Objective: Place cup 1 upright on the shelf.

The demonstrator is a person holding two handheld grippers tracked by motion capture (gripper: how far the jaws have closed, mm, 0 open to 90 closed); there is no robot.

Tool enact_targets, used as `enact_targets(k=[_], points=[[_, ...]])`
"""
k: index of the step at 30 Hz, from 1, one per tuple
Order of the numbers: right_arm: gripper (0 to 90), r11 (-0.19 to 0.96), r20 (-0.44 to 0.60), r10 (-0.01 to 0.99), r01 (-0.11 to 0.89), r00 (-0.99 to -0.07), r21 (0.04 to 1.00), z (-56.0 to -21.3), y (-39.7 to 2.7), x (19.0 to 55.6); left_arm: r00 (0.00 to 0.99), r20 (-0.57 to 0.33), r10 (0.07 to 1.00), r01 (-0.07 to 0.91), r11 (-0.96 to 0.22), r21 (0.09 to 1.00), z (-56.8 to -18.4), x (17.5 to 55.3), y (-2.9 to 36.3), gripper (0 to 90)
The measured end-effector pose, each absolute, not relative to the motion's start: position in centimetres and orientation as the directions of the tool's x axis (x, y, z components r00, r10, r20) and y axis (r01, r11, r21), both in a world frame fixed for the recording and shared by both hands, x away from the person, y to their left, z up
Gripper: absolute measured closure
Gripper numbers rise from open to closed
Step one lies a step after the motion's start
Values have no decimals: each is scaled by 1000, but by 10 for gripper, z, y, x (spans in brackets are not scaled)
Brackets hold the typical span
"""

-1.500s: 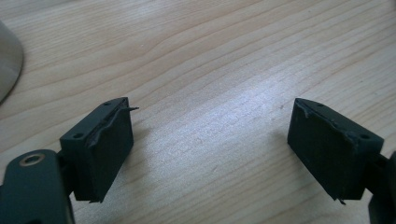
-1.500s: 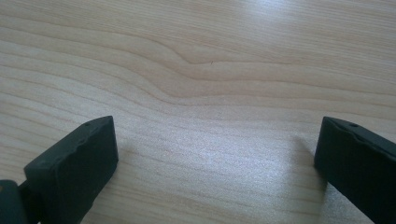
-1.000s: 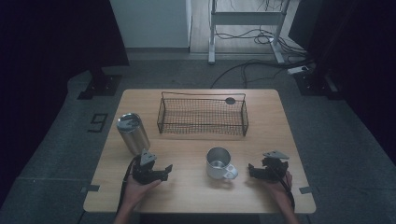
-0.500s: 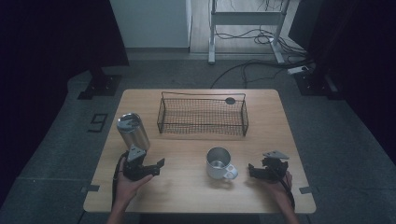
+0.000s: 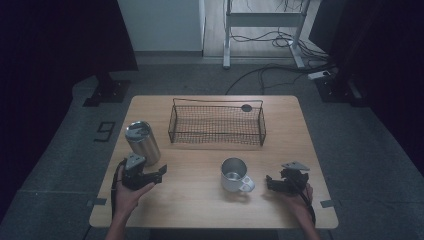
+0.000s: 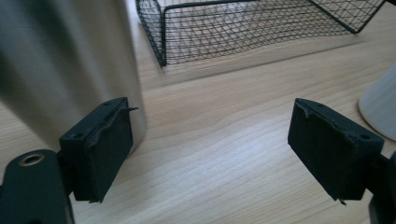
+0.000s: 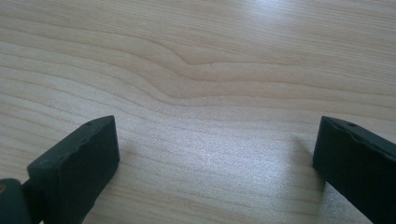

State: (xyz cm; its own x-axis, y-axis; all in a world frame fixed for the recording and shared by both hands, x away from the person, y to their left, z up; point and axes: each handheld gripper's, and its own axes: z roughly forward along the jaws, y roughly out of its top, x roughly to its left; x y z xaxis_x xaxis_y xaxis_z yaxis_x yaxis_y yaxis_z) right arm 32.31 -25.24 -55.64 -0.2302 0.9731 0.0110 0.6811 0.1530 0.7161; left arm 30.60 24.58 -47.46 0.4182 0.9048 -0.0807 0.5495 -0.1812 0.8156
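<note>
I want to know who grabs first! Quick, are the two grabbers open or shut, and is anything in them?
Left gripper: open, empty, beside the steel tumbler.
Right gripper: open, empty, over the bare table.

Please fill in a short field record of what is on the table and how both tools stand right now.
surface: wooden table
tumbler: steel tumbler, upright, near left edge
basket: wire basket, at the back of the table, nothing visible inside
mug: metal mug, upright, handle toward the right tool
left tool: left tool, jaws apart, nothing between them, tumbler just beside one jaw
right tool: right tool, jaws apart over bare wood, holding nothing
contact: neither tool grips anything
</note>
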Motion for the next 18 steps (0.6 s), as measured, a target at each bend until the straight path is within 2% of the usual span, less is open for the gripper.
enact_targets(k=[18], points=[[1,153,11,973,681,-230,716,-556,-252,323,350,-66,934,554,-150,819,-471,306,274,113]])
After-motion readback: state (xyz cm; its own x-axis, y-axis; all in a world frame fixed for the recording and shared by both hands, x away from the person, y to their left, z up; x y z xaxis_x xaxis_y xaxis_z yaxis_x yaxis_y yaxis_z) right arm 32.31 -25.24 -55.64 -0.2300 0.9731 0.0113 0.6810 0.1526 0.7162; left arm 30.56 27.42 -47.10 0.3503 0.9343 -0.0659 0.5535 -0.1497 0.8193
